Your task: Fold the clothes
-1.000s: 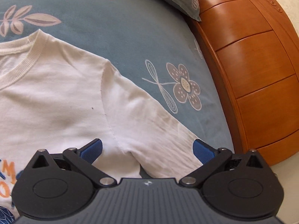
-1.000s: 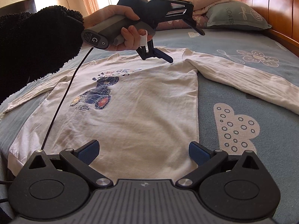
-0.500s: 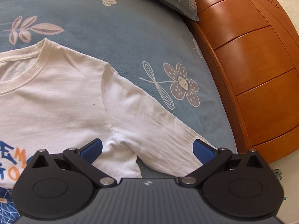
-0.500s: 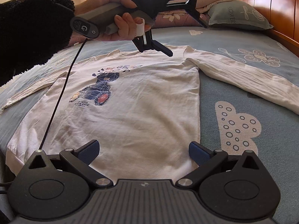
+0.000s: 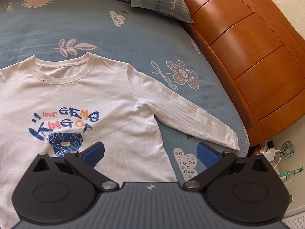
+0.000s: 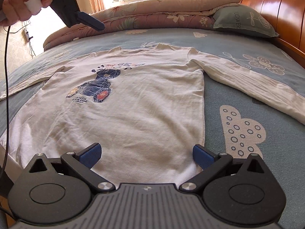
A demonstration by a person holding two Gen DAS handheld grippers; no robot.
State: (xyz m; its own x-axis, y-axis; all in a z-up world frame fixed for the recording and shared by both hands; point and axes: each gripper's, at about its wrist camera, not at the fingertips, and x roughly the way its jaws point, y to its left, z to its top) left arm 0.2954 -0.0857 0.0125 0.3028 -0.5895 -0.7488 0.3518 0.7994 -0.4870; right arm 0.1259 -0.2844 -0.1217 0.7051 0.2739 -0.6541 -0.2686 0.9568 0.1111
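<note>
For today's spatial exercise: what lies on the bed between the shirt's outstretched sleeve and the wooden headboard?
Only bare blue bedsheet with a printed flower separates the sleeve from the headboard, as the left wrist view shows.

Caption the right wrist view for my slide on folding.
Open right gripper poised over hem of a white long-sleeve shirt spread flat on a blue bedsheet.

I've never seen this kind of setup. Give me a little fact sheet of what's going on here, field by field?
Garment: white long-sleeved shirt, spread flat, print side up
Surface: blue flowered bedsheet
Sleeve: one sleeve stretched out sideways, unfolded
Left hand-held gripper: open, holding nothing
Right hand-held gripper: open, at the shirt's hem
Nearby: pillow, wooden headboard
Folding: not started
</note>
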